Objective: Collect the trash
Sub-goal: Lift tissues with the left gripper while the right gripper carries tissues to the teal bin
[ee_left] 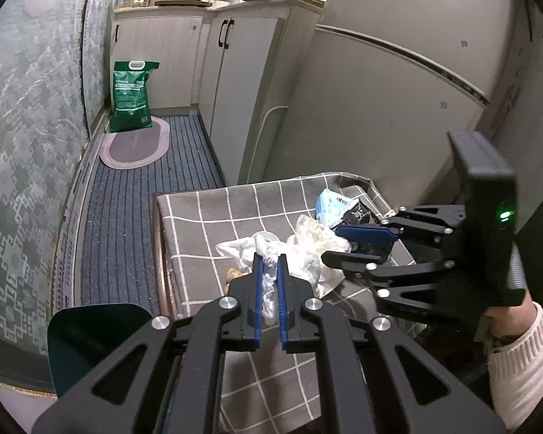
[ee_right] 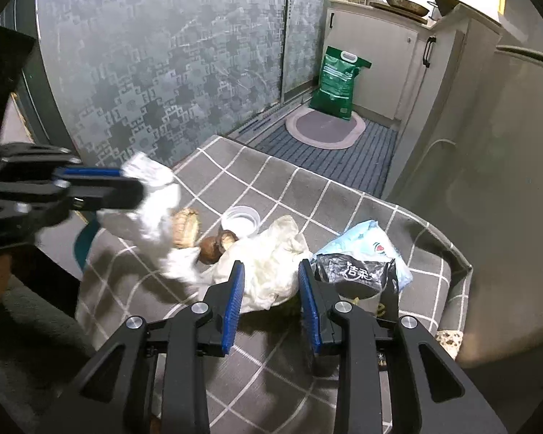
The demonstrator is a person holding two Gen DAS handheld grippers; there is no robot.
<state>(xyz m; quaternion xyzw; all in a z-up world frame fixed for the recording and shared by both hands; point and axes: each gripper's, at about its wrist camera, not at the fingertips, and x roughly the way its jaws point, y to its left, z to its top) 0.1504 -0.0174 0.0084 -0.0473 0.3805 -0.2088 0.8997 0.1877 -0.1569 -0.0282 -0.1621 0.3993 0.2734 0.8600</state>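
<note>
Left hand-held gripper (ee_left: 270, 264) is clenched tight on a crumpled white tissue (ee_left: 269, 282), lifting it off the checked cloth of the bench (ee_left: 206, 213). Right hand-held gripper (ee_right: 271, 271) comes down over the cream plastic wrapper (ee_right: 271, 253) in the middle of the bench, jaws either side of it; whether the pads are pressing, I can't tell. Beside it, toward the right edge, a black packet (ee_right: 354, 271) and a blue-white packet (ee_right: 365, 238). Two brown husks (ee_right: 213, 242) and a white lid (ee_right: 240, 221) lie just behind the wrapper.

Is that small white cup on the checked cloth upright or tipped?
Upright: the small white cup stands with its round mouth facing up on the checked cloth, beside the crumpled white wrapper.
</note>
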